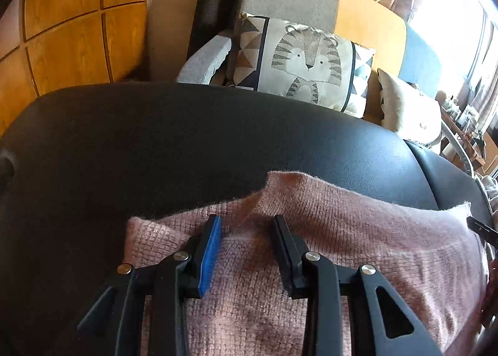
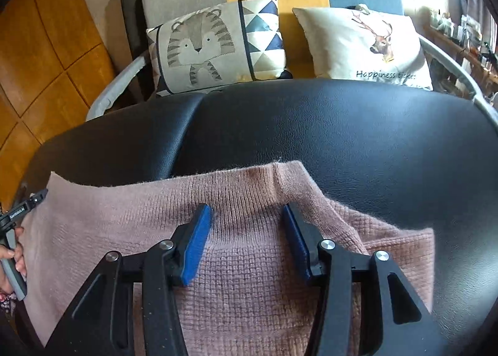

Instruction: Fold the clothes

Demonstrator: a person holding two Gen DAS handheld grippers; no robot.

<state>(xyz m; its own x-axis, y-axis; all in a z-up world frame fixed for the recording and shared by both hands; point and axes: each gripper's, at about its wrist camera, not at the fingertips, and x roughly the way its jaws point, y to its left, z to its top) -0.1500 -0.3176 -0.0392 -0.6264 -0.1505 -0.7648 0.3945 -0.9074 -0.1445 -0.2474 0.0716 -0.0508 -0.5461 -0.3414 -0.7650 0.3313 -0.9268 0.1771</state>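
A pink knitted sweater [image 1: 342,231] [image 2: 124,215] lies folded on a black leather seat [image 1: 155,138] [image 2: 342,122], its far edge across the middle of both views. My left gripper [image 1: 246,220] hovers over the sweater's left part, jaws apart, blue pad [image 1: 210,256] facing inward, with only a low ridge of knit below the gap. My right gripper [image 2: 246,209] stands over the right part, jaws apart, and its pads [image 2: 194,247] do not press the fabric. A hand [image 2: 17,251] holding the left tool shows at the left edge of the right wrist view.
Behind the seat is a sofa with a tiger cushion [image 1: 305,60] [image 2: 211,44] and a deer cushion [image 2: 367,44]. A wooden panelled wall [image 1: 71,22] is on the left, and a bright window with a cluttered shelf [image 2: 467,32] is on the right.
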